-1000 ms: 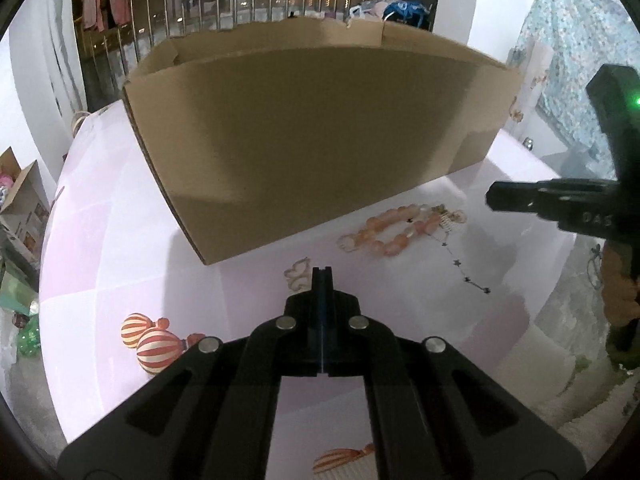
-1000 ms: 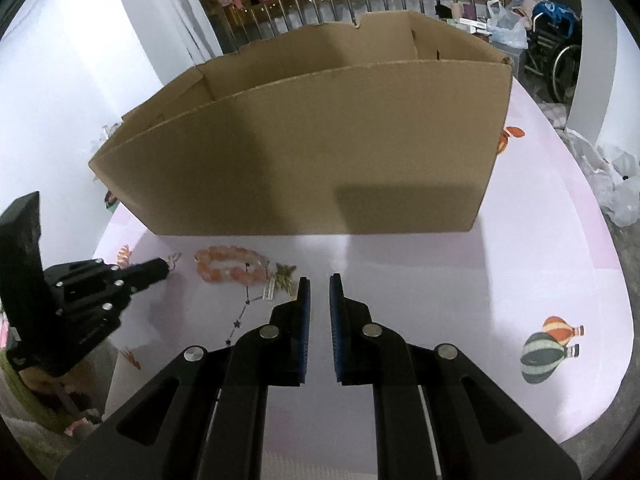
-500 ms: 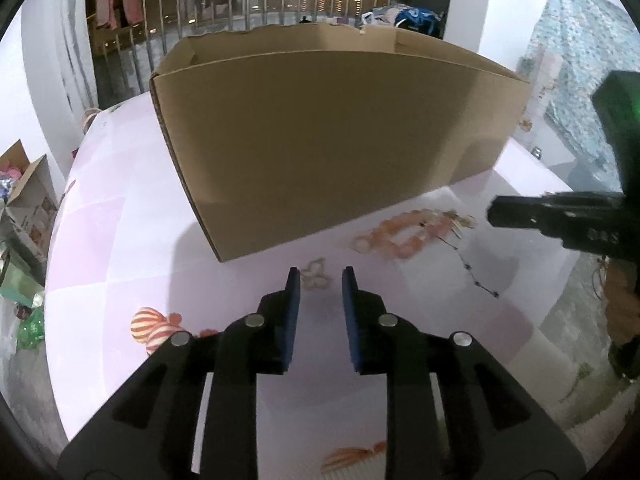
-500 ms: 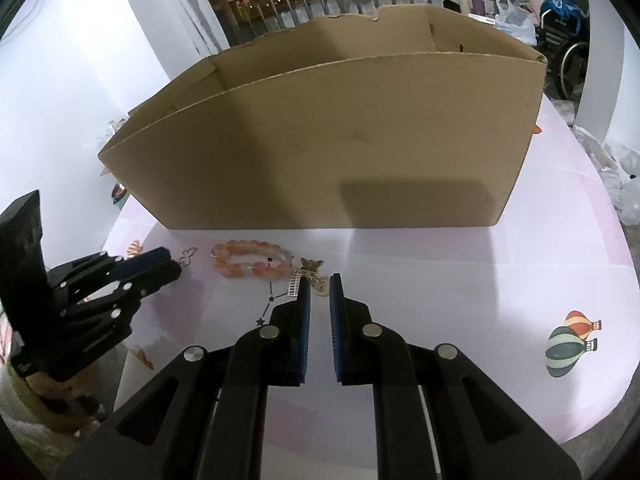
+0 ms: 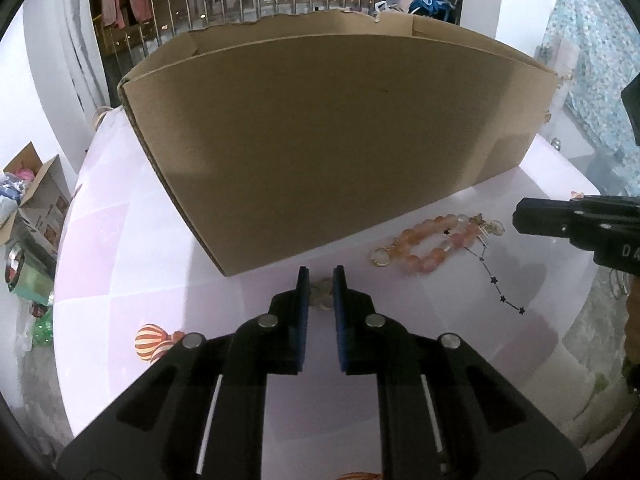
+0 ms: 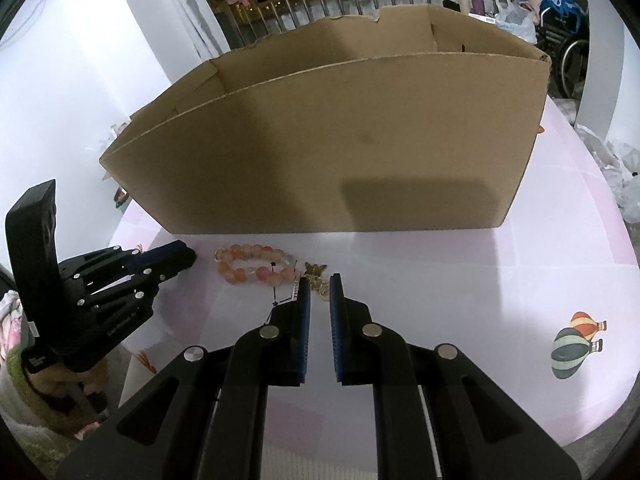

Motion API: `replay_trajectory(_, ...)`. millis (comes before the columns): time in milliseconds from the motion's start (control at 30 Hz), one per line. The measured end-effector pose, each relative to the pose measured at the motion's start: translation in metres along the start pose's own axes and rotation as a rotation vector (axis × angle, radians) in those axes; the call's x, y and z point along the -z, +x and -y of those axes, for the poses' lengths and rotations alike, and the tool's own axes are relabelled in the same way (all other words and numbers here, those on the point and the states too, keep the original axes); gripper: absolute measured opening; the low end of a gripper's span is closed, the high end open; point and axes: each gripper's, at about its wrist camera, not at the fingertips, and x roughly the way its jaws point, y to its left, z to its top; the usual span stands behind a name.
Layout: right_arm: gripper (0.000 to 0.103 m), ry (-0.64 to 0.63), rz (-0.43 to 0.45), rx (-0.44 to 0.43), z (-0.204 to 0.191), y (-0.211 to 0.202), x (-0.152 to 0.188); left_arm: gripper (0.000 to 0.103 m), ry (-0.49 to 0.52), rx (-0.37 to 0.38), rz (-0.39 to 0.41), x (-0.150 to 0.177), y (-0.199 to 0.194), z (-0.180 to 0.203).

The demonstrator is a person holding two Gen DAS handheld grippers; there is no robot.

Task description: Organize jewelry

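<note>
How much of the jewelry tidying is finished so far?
Barely begun, it seems. Done: nothing I can confirm; the box hides its inside. In hand: the left gripper is closing its jaws around a small gold piece on the table. Left: the pink bracelet, star chain and butterfly charm lie outside the box, the charm by the right gripper.

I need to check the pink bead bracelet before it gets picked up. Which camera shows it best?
The left wrist view: the pink bead bracelet lies in the open beside the cardboard box, its whole loop and gold ring visible. The right wrist view also shows the bracelet, smaller, with its right end close to the right gripper.
</note>
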Motion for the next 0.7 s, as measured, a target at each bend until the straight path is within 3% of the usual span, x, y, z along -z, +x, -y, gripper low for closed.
replay_trajectory(33,0.01,0.002,0.004,0.004,0.0,0.0,0.0,0.0,0.0,-0.001,0.007,0.0,-0.001,0.001)
replay_trajectory(367,0.01,-0.008,0.019,0.008,-0.002,-0.006,0.002,0.0,-0.002,0.023,0.01,0.004,-0.005,-0.003)
replay_trajectory(700,0.01,-0.024,0.016,0.0,-0.007,-0.007,0.004,0.0,-0.089,0.106,0.042,0.009,-0.021,-0.012)
